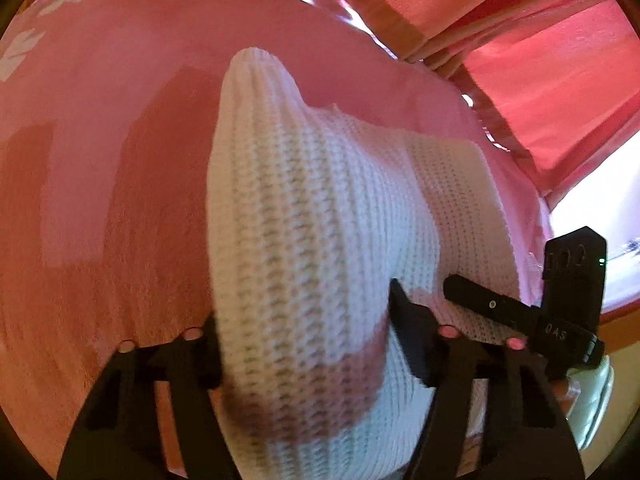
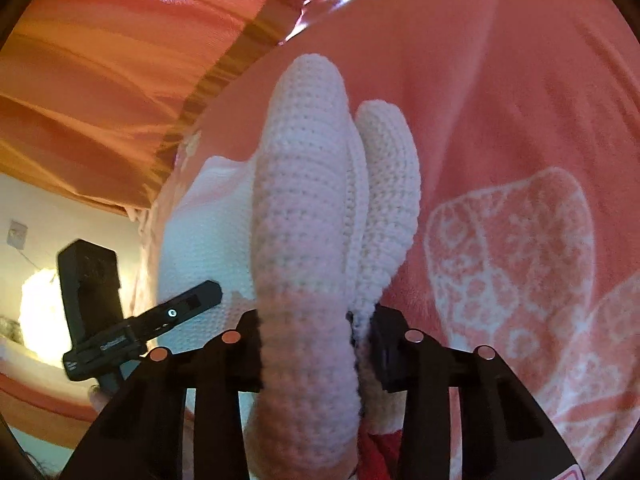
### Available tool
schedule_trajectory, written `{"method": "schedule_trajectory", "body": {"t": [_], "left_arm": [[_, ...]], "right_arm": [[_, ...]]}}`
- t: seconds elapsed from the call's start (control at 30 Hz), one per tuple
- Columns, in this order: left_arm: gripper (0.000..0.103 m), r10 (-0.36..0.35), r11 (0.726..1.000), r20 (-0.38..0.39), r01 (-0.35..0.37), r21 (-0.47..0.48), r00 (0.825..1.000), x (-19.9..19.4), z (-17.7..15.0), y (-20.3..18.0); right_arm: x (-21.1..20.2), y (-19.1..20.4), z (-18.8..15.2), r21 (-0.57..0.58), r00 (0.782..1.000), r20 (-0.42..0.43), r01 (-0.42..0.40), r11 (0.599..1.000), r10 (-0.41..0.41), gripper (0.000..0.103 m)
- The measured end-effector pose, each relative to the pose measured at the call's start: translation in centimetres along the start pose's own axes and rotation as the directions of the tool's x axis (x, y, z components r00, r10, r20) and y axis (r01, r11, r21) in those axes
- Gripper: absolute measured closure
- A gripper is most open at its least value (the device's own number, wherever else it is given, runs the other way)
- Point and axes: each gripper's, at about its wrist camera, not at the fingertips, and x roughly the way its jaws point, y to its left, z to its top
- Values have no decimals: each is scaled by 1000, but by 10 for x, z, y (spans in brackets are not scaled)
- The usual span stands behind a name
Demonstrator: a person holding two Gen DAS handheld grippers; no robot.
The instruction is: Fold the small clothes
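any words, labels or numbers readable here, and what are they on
"DAS": white letters on the black body of the right gripper, seen from the left wrist view; possibly part of a longer marking.
Pale print on the black body of the left gripper, seen from the right wrist view: too blurred to read.
White knitted garment and pink patterned cloth: no text.

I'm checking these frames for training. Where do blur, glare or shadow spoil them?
Left wrist view: the white knit blurs near the lens, a dark shadow crosses its lower part, and bright window glare washes out the right edge. Right wrist view: a lamp blows out at left, and the knit goes soft between the jaws.
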Motion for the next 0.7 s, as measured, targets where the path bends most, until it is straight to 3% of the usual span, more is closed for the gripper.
{"method": "schedule_trajectory", "body": {"t": [0.13, 0.27, 0.3, 0.37, 0.5, 0.57, 0.7], "left_arm": [[48, -29, 1000, -7, 29, 6, 1000, 2, -1, -2], [27, 8, 1000, -7, -9, -21, 1000, 14, 2, -1], [23, 12, 1000, -9, -12, -29, 1000, 18, 2, 0], [23, -3, 999, -10, 2, -53, 1000, 23, 2, 5], [54, -31, 999, 3, 31, -21, 1000, 16, 3, -2], [61, -36, 999, 14, 36, -25, 999, 4, 3, -9], [63, -97, 995, 92, 95, 27, 991, -41, 1, -43]], "right_arm": [[-7, -11, -3, 28, 1000, 2, -23, 999, 23, 66], [-4, -23, 0, 81, 999, 1, -36, 996, 36, 62], [-1, -27, 2, 98, 999, -7, -41, 994, 42, 54], [8, -35, 5, 138, 998, -28, -53, 989, 57, 50], [8, -28, 5, 99, 999, -12, -46, 994, 47, 65], [-6, -7, 2, 32, 999, 30, -14, 999, 13, 68], [-67, 38, -6, -72, 982, 188, 2, 997, 11, 69]]}}
